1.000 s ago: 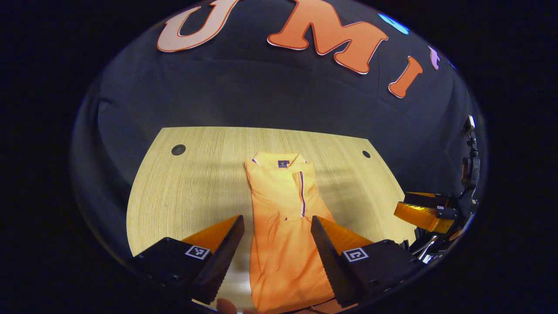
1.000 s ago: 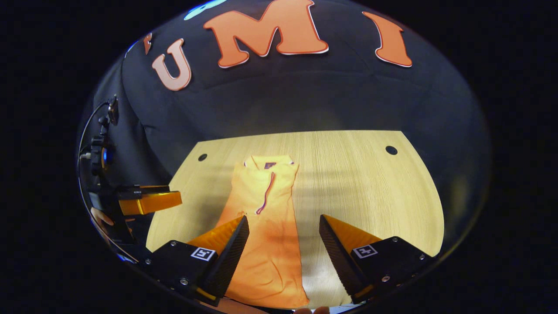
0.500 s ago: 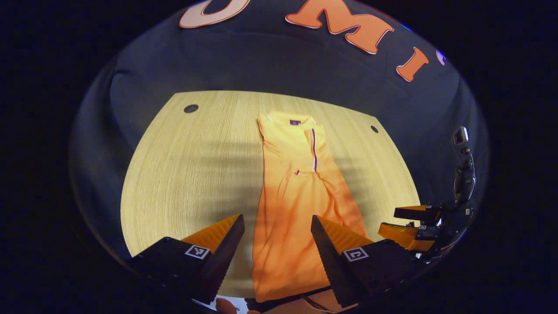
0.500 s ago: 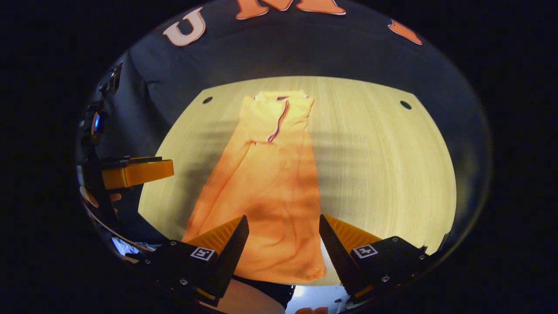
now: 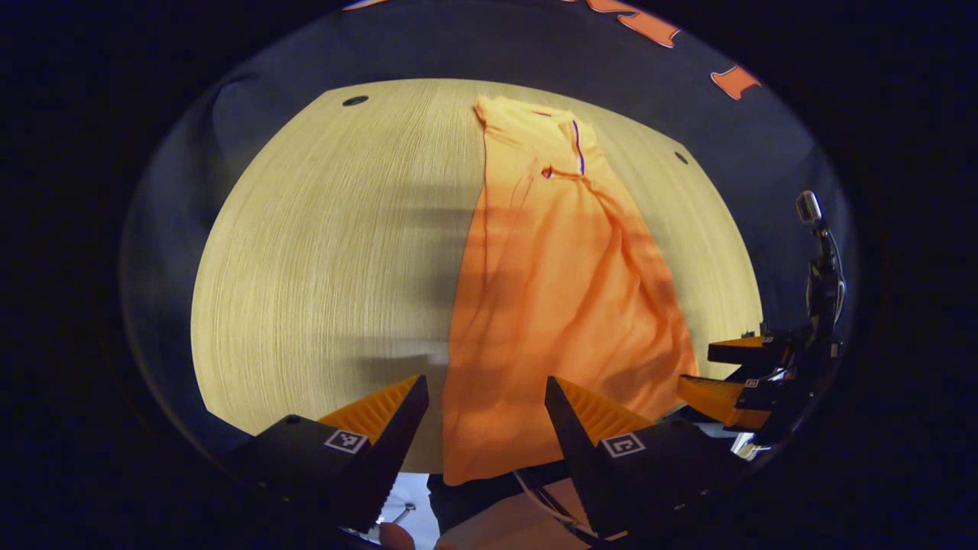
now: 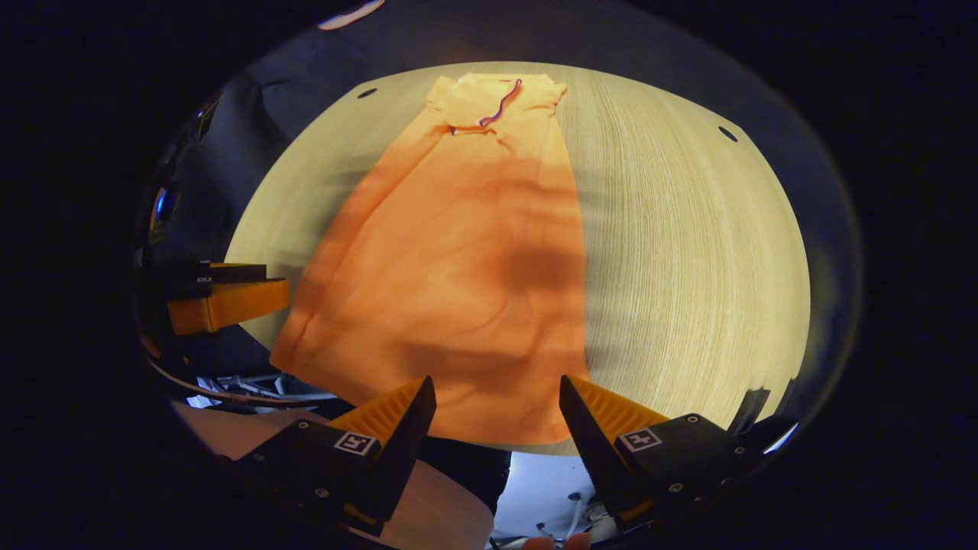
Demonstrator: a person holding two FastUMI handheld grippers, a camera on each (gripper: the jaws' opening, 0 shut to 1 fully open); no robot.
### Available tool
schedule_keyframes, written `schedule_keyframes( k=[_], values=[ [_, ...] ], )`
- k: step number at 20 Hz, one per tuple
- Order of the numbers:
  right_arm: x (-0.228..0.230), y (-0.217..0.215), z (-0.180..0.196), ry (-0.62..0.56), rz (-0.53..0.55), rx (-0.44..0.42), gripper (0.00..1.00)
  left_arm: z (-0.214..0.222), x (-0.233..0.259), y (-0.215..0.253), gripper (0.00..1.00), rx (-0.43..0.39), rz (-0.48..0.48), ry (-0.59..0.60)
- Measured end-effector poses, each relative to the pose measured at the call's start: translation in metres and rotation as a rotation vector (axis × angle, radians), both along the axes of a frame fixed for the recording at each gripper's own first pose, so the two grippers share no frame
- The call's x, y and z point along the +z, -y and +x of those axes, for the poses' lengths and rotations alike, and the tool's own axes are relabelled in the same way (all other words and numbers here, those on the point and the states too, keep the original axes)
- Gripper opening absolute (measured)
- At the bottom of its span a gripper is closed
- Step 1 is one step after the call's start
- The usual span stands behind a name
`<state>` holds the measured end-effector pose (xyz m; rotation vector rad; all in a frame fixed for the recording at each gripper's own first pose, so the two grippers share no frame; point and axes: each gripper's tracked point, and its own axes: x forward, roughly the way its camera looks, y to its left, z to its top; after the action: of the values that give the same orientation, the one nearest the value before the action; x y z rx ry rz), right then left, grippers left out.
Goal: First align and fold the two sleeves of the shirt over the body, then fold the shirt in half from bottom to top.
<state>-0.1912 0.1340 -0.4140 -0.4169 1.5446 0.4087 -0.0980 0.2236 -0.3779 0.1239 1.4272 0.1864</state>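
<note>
An orange polo shirt (image 5: 561,290) (image 6: 458,260) lies lengthwise on the wooden table (image 5: 321,252) (image 6: 688,252), collar at the far end, sleeves folded in over the body, hem at the near edge. My left gripper (image 5: 487,401) hovers open above the hem's left corner, nothing between its fingers. My right gripper (image 6: 497,401) hangs open over the hem's right part, also holding nothing. The right gripper (image 5: 733,374) appears at the right of the left gripper view, just off the hem's right corner. At the left edge of the right gripper view is the left gripper (image 6: 225,294).
Small round holes (image 5: 354,100) (image 6: 727,134) sit near the table's far corners. Bare wood stretches left of the shirt in the left gripper view and right of it in the right gripper view. Below the near table edge lie floor and cables (image 6: 244,382).
Both grippers have tipped downward and drawn back toward the near table edge, so the shirt's hem now lies right under their fingers. Both stayed open. The shirt has not moved.
</note>
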Motion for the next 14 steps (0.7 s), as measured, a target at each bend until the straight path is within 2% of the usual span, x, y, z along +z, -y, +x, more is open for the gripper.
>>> schedule_keyframes(
  k=[3,5,13,14],
  values=[
    [-0.009,0.020,-0.016,-0.042,-0.043,-0.066,0.99,-0.041,-0.025,-0.006,0.95,0.032,0.011,-0.074],
    [-0.015,0.026,-0.024,-0.063,-0.059,-0.081,0.99,-0.059,-0.037,-0.006,0.95,0.039,0.020,-0.125],
    [-0.035,0.038,-0.024,-0.050,-0.121,-0.115,0.99,-0.061,-0.042,-0.018,0.91,0.004,0.164,-0.133],
    [-0.036,0.039,-0.024,-0.042,-0.127,-0.102,0.92,-0.061,-0.042,-0.016,0.91,-0.011,0.173,-0.136]
  ],
)
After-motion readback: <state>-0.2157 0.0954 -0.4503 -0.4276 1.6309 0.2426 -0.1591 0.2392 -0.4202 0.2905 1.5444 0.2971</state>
